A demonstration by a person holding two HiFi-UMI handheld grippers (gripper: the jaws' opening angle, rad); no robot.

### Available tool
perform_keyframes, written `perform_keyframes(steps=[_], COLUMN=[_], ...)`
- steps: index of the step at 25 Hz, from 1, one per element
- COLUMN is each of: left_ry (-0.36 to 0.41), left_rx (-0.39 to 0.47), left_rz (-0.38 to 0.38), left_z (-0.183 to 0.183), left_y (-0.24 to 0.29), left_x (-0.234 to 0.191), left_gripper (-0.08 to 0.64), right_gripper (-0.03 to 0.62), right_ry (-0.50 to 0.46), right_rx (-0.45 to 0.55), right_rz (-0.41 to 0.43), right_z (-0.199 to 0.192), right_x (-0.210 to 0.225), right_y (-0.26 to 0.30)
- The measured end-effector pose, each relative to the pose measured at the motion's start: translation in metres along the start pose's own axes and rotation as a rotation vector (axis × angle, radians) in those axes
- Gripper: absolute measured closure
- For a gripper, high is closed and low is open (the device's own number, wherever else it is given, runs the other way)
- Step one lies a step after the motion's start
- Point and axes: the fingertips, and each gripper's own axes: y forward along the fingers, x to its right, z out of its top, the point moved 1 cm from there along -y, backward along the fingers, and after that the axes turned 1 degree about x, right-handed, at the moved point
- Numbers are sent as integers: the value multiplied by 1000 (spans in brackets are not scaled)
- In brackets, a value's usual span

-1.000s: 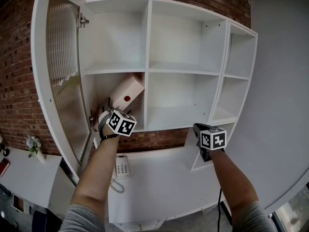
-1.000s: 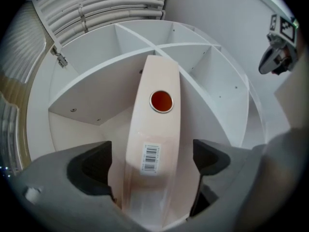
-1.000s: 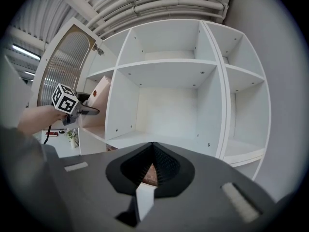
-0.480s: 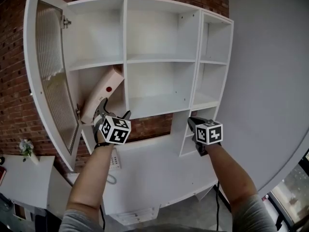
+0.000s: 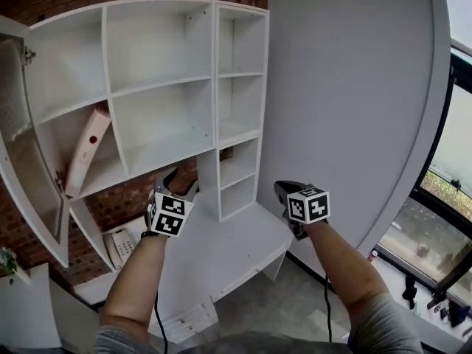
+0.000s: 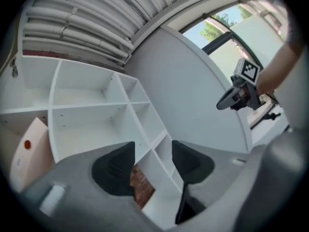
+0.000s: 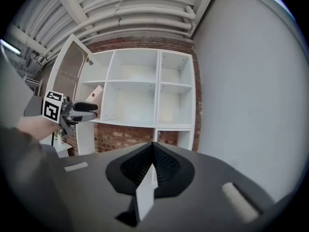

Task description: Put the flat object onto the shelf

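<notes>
The flat object (image 5: 85, 150), a pale box with a red dot, leans tilted in the lower left compartment of the white shelf unit (image 5: 158, 83); it also shows in the left gripper view (image 6: 28, 151) and the right gripper view (image 7: 96, 93). My left gripper (image 5: 179, 181) hangs below and to the right of that compartment, well clear of the box. Its jaws are closing with a gap and nothing between the pads (image 6: 116, 170). My right gripper (image 5: 282, 192) is held out in front of the grey wall, shut and empty.
The cabinet door (image 5: 15, 161) stands open at the far left. A white desk (image 5: 221, 245) under the shelf unit carries a telephone (image 5: 118, 245). A grey wall (image 5: 346, 109) fills the right side, with a window (image 5: 451, 183) beyond it. Brick shows behind the shelves.
My left gripper has drawn back down and away from the flat object, which stays leaning in its compartment. The head view has swung to the right. The right gripper stays shut.
</notes>
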Motion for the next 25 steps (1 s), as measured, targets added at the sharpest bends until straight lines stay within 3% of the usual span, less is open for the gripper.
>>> perform_keyframes(steps=[4,12,19,25], left_ry=[-56,-187,-294,-370], left_rx=[71,215,227,205], left_rz=[-176,-606,-944,-1152], left_z=[11,51,61,59], left_y=[32,64,49,-7], left_x=[88,284,434,529], left_gripper=[381,476,554,560], right_gripper=[583,583,583,583], right_ry=[17,81,162,252], right_rx=[-18,-64,-101,-123], right_rz=[-134,-410,-627,-746], right_z=[-30,-103,-172,-235], right_x=[51,123,132,108], right_y=[-66,-216,-336,-423])
